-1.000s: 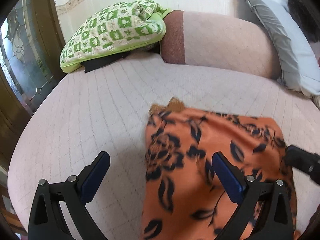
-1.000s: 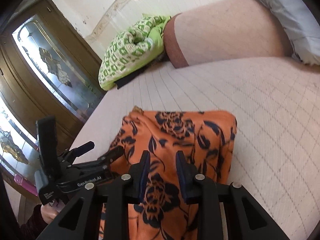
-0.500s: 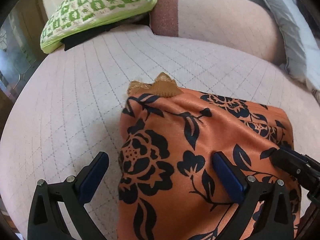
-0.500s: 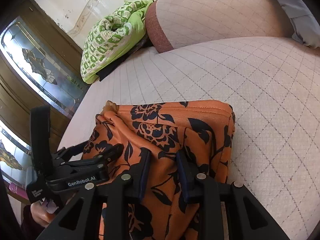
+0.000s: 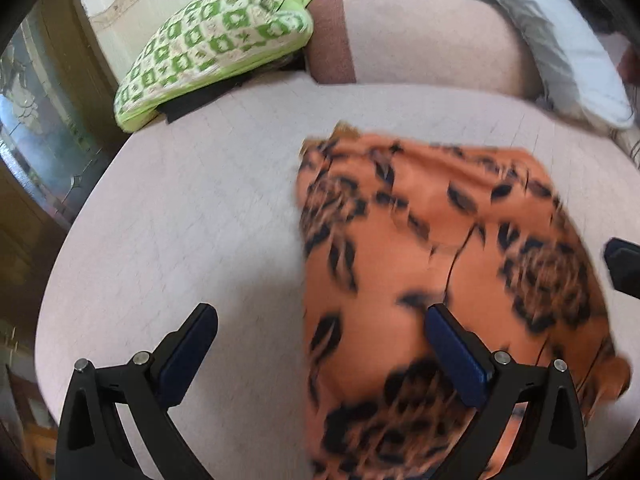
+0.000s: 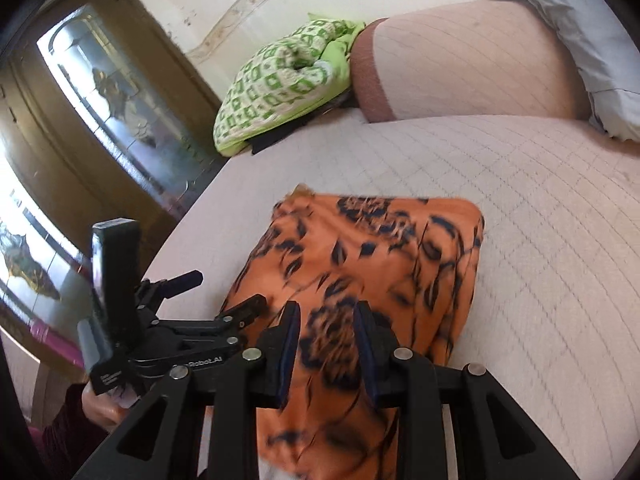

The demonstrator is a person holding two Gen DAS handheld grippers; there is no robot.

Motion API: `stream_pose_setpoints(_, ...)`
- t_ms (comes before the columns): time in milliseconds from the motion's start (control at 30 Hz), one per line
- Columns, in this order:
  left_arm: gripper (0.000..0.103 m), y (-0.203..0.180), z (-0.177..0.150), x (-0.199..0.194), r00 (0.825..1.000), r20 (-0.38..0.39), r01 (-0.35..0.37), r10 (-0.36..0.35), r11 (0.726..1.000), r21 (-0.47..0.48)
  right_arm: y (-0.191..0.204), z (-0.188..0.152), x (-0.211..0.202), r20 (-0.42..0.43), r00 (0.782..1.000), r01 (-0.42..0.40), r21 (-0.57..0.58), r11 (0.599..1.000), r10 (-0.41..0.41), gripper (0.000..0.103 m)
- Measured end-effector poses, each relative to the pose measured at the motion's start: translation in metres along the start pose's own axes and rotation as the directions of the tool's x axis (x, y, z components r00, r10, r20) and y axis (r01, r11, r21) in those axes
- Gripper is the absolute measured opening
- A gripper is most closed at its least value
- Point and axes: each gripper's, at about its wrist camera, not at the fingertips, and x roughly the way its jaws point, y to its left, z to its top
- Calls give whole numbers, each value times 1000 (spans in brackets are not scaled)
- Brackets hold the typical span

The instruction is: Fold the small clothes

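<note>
An orange cloth with black flowers (image 5: 460, 260) lies folded on the pink quilted bed (image 5: 200, 220). My left gripper (image 5: 320, 316) hovers open and wide over the cloth's left edge, one finger above the bed, the other above the cloth. In the right wrist view the same cloth (image 6: 380, 264) lies ahead and under my right gripper (image 6: 327, 312), whose jaws stand a narrow gap apart above the fabric with nothing pinched. The left gripper (image 6: 228, 290) shows at the cloth's left side, held by a hand. The right gripper's tip (image 5: 624, 272) pokes in at the left wrist view's right edge.
A green and white checked pillow (image 5: 216, 48) and a pink bolster (image 5: 424, 36) lie at the bed's far end, a grey pillow (image 5: 560, 40) to the right. A wooden door with glass (image 6: 100, 120) stands left of the bed. Bare quilt (image 6: 560, 240) lies right of the cloth.
Half a second ago both grippers were closer over the cloth; now they have drawn back and the cloth looks farther off. Both views are blurred by motion. The jaws' gaps are unchanged.
</note>
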Motion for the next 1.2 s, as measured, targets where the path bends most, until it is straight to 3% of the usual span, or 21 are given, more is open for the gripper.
stream_pose_setpoints(100, 103, 6, -10, 1, 999, -34, 12, -13, 1000, -29, 6, -18, -5, -33, 999, 0, 2, 1000, 0, 30)
stream_pose_setpoints(267, 103, -3, -21, 11, 999, -28, -24, 24, 1000, 5, -4, -52, 16, -156, 983, 98, 10, 995, -95, 31)
stream_pose_setpoints(400, 103, -8, -22, 15, 999, 1, -36, 36, 999, 11, -5, -67, 23, -110, 986, 119, -32, 992, -122, 31)
stream_pose_setpoints(633, 103, -6, -25, 18, 999, 21, -23, 24, 999, -36, -10, -82, 21, -46, 993, 113, 4, 994, -113, 31)
stream_pose_setpoints(800, 103, -11, -39, 12, 993, 98, -59, 65, 996, -60, -10, -84, 20, -6, 993, 117, 11, 993, -117, 30)
stream_pose_setpoints(933, 103, -5, -46, 15, 992, 123, -18, 32, 993, -116, -11, -91, 18, 39, 992, 117, 3, 993, -117, 31)
stream_pose_setpoints(1200, 103, -3, -50, 12, 989, 145, -1, 17, 994, -110, -5, -96, 17, 74, 985, 157, -10, 988, -156, 31)
